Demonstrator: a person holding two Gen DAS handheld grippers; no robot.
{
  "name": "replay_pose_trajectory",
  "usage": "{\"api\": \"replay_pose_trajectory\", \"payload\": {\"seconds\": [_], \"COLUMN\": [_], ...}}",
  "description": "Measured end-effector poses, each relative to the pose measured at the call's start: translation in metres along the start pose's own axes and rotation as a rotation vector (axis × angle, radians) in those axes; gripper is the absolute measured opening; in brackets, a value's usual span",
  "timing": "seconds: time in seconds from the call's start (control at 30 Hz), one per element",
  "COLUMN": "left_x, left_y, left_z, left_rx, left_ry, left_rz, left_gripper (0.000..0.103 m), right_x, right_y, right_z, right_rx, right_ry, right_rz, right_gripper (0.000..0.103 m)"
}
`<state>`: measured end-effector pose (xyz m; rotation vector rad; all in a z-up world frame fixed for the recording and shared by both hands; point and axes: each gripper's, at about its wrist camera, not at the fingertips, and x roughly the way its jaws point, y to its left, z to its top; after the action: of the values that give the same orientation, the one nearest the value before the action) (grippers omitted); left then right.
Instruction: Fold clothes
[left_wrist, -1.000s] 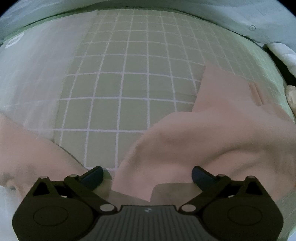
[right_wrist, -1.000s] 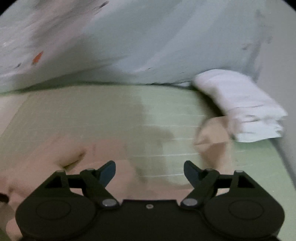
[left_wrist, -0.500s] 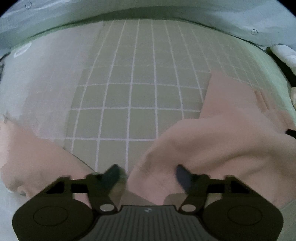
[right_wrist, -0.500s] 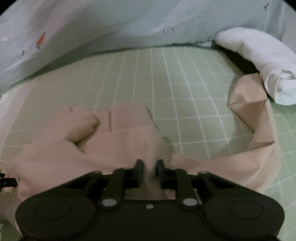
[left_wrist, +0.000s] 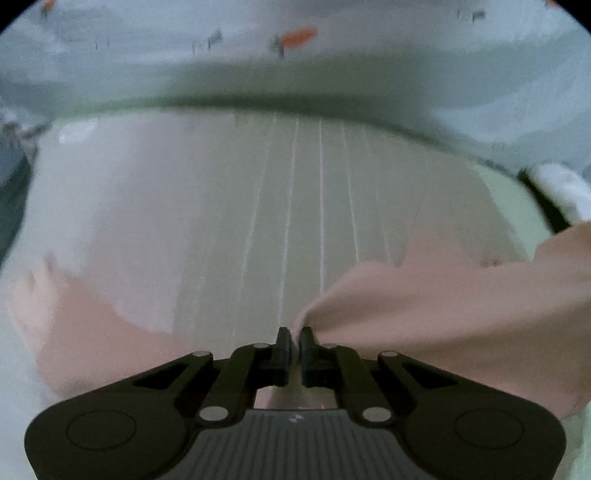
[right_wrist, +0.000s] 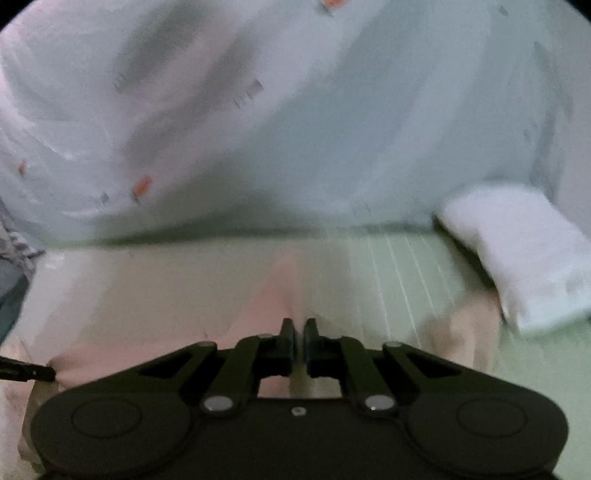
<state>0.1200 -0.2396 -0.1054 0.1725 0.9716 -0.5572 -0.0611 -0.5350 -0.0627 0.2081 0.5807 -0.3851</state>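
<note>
Both claws, wide open a second ago, now pinch the pink garment (left_wrist: 443, 317), left claw (left_wrist: 294, 345) and right claw (right_wrist: 299, 341) raising its edge off the green gridded mat (right_wrist: 417, 258), so folding can begin.

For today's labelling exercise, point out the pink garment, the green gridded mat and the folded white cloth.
Pink fabric garment (left_wrist: 443, 314): left wrist view, on its lifted fold.
Green gridded mat (right_wrist: 399, 266): right wrist view, on bare lined surface.
Folded white cloth (right_wrist: 524, 251): right wrist view, on its top face.
</note>
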Motion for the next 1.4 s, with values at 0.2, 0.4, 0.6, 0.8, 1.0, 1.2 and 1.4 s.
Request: {"api": "replay_pose_trajectory", "payload": {"seconds": [0.2, 0.4, 0.6, 0.8, 1.0, 1.2, 1.4], "left_x": [-0.007, 0.0, 0.041, 0.066, 0.077, 0.098, 0.108], "left_y": [0.014, 0.014, 0.017, 0.018, 0.005, -0.016, -0.021], "left_z": [0.107, 0.167, 0.106, 0.033, 0.002, -0.006, -0.006], "left_rx": [-0.007, -0.088, -0.034, -0.111, -0.15, -0.148, -0.176], "left_ry": [-0.266, -0.366, -0.198, -0.039, 0.045, 0.136, 0.169], "left_rz": [0.059, 0.069, 0.072, -0.039, -0.117, -0.106, -0.101], "left_gripper": [0.007, 0.083, 0.103, 0.103, 0.103, 0.103, 0.102], "right_x": [0.054, 0.109, 0.111, 0.102, 0.096, 0.106, 0.11], "right_y": [0.021, 0.037, 0.028, 0.019, 0.022, 0.03, 0.028], "right_z": [0.098, 0.128, 0.048, -0.034, -0.069, -0.072, -0.078], "right_rx": [0.0, 0.001, -0.041, 0.004, 0.055, 0.043, 0.072], "right_ry": [-0.198, -0.164, -0.006, 0.172, 0.239, 0.271, 0.287], "right_rz": [0.055, -0.038, -0.086, -0.102, -0.091, -0.069, -0.017], "right_gripper": [0.006, 0.072, 0.102, 0.103, 0.103, 0.09, 0.072]}}
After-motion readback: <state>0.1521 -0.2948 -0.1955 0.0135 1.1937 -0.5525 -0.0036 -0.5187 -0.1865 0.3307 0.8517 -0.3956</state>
